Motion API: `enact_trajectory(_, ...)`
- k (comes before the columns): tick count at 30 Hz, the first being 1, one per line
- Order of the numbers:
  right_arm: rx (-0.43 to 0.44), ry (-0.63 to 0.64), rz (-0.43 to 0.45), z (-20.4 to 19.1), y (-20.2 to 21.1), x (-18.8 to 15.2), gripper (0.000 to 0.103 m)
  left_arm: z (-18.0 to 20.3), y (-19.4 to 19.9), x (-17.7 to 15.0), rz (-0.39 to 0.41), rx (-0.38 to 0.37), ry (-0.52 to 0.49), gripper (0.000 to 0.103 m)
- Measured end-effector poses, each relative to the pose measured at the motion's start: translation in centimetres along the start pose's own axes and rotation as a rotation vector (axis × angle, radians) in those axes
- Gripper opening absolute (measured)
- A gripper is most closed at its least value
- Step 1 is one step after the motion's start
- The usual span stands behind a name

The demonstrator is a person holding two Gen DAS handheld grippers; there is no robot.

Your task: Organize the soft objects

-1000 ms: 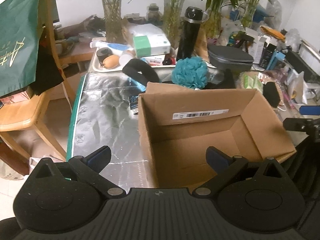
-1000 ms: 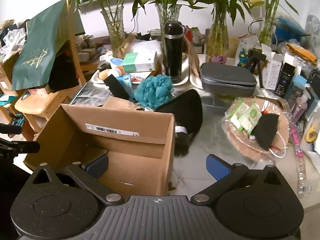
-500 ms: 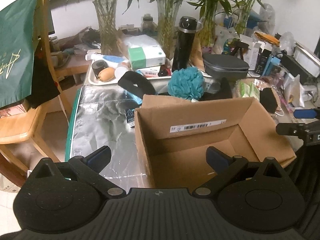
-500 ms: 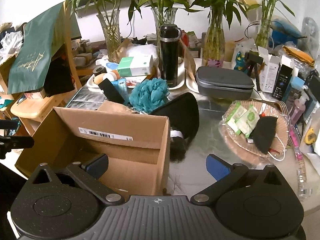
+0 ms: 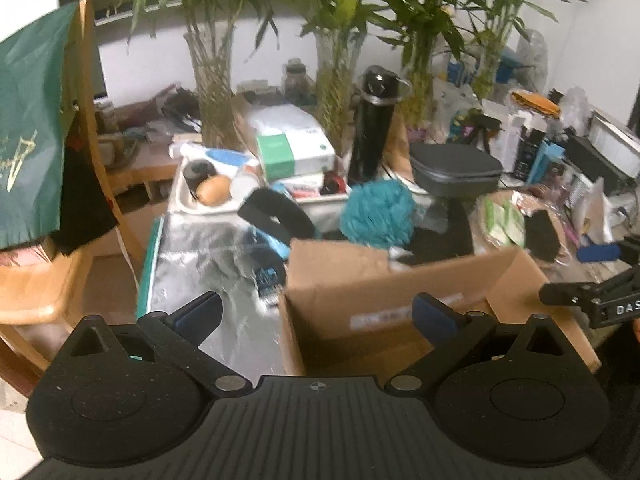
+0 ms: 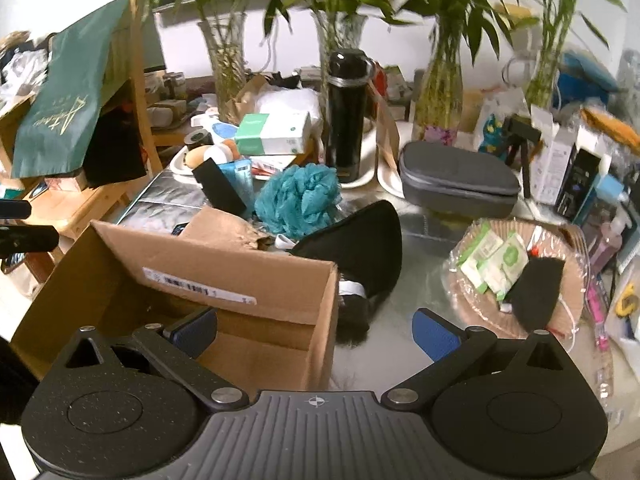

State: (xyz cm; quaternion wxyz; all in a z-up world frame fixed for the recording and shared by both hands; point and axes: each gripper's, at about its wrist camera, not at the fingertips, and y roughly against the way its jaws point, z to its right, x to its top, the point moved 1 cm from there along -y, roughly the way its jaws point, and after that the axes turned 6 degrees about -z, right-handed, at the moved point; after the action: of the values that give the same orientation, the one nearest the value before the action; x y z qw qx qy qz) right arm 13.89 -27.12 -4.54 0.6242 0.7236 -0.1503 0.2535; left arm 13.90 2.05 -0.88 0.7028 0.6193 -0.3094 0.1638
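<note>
An open, empty cardboard box (image 5: 400, 300) (image 6: 192, 292) stands at the table's near edge. Behind it lie a teal mesh sponge (image 5: 376, 212) (image 6: 298, 200), a black soft pouch (image 6: 360, 252) and a black padded band (image 5: 276, 212). A black face mask (image 6: 536, 292) lies on a wicker tray (image 6: 464, 296). My left gripper (image 5: 316, 316) is open and empty over the box's left corner. My right gripper (image 6: 314, 330) is open and empty over the box's right wall. The right gripper's fingers (image 5: 596, 254) show at the left wrist view's right edge.
A black flask (image 6: 346, 116), a grey hard case (image 6: 456, 180), glass vases with bamboo (image 6: 438, 88), a white tray of toiletries (image 5: 208, 196) and boxes crowd the table's back. A wooden chair with a green bag (image 5: 28, 136) stands left. Silver foil mat (image 5: 208, 256) covers the table's left.
Both grippers have pulled back and risen, so the box sits lower and nearer in both views. The left view is now motion-blurred. Both stay open and empty.
</note>
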Motion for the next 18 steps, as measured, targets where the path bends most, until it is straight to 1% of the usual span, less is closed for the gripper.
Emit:
enact_trajectory(2, 0.016, -0.031, 0.011, 0.9, -0.2, 0.4, 0.103, -0.2, -0.4, 0.6, 0.004, 0.011, 0.007, 0.103)
enact_trajectory(5, 0.015, -0.041, 0.035, 1.6, -0.4, 1.0, 0.103, -0.7, -1.3, 1.5, 0.002, -0.003, 0.034, 0.103)
enact_trajectory(8, 0.003, -0.028, 0.047, 2.1, -0.7, 1.7, 0.103, -1.3, -2.4, 2.2, -0.006, -0.018, 0.062, 0.103)
enact_trajectory(10, 0.009, -0.015, 0.054, 2.3, -1.1, 2.0, 0.103, -1.6, -3.2, 2.6, -0.011, -0.014, 0.076, 0.103)
enact_trajectory(16, 0.039, -0.031, 0.058, 3.4, -2.6, 3.5, 0.103, -2.1, -4.5, 3.8, 0.002, -0.007, 0.073, 0.103)
enact_trajectory(18, 0.044, -0.039, 0.069, 3.9, -3.3, 4.2, 0.103, -2.3, -4.9, 4.1, 0.003, -0.023, 0.073, 0.103)
